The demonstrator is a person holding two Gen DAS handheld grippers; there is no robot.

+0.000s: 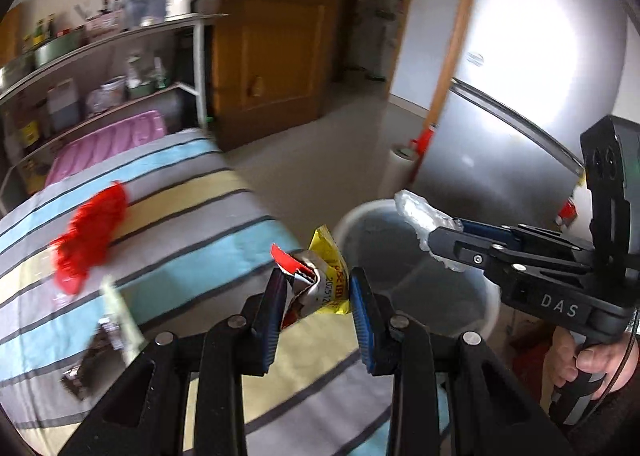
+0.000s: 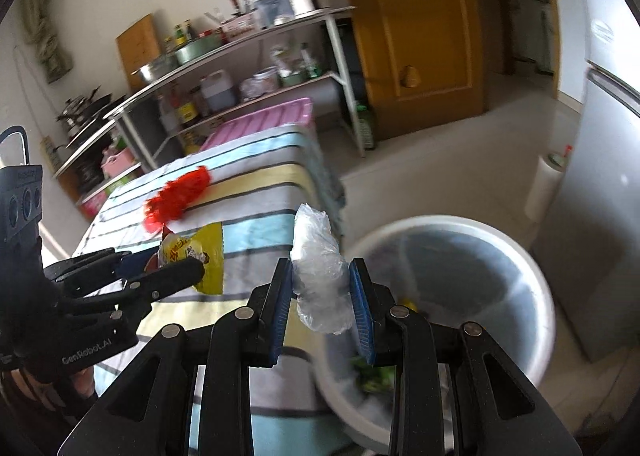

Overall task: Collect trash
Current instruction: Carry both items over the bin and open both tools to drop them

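2 grippers are each pinching 1 piece: left gripper (image 1: 318,288) squeezing a yellow snack wrapper (image 1: 330,276) past the bed's corner, right gripper (image 2: 322,296) clamping a clear plastic wad (image 2: 320,272) above the white bin (image 2: 532,268), likely for dropping.

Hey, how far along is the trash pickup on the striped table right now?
Done: the white bin already has some scraps at its bottom. In hand: the left tongs clamp a yellow snack wrapper, and the right tongs clamp a wad of clear plastic near the bin; neither is dropped yet. Left: the red bag and a dark wrapper lie on the striped cloth.
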